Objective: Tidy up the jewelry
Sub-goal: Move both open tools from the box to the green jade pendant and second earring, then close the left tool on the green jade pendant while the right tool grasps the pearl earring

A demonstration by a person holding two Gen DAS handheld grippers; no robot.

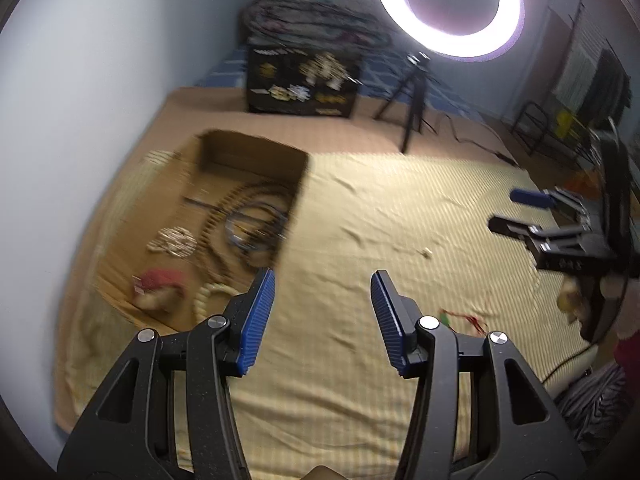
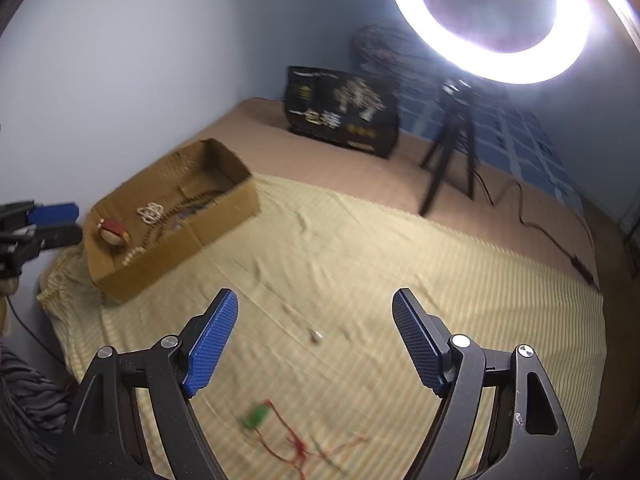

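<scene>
Nearest my right tongs (image 2: 314,338), on the yellow striped bedsheet (image 2: 400,272), lies a green pendant (image 2: 256,416) with loose red cord (image 2: 298,446) trailing away from it. It sits low between the two blue pads, touching neither. The right tongs are spread wide and hold nothing. A little further out on the sheet, still between the pads, rests a small pale bead or charm (image 2: 316,335); too small and blurred to name.

My left tongs (image 1: 322,318) are likewise spread, empty, hovering over bare sheet just beside the near right corner of the cardboard box (image 1: 294,200). The left pad sits close to the box's corner; I cannot tell whether it touches.

The box lies on the sheet to the left, close to the wall (image 2: 120,60). Inside: a red-and-tan round piece (image 2: 113,233) at the near end, a string of pale beads (image 2: 134,256) beside it, a white cluster piece (image 2: 151,213) mid-box, and long brown bead strands (image 2: 192,204) looping toward the far end with a dark cord (image 1: 256,224) among them. The left wrist view is blurred here.

Beyond the sheet, on the brown bed cover (image 2: 320,160), stand a black printed bag (image 2: 342,122) and a black tripod (image 2: 450,140) carrying a lit ring light (image 2: 490,20).
</scene>
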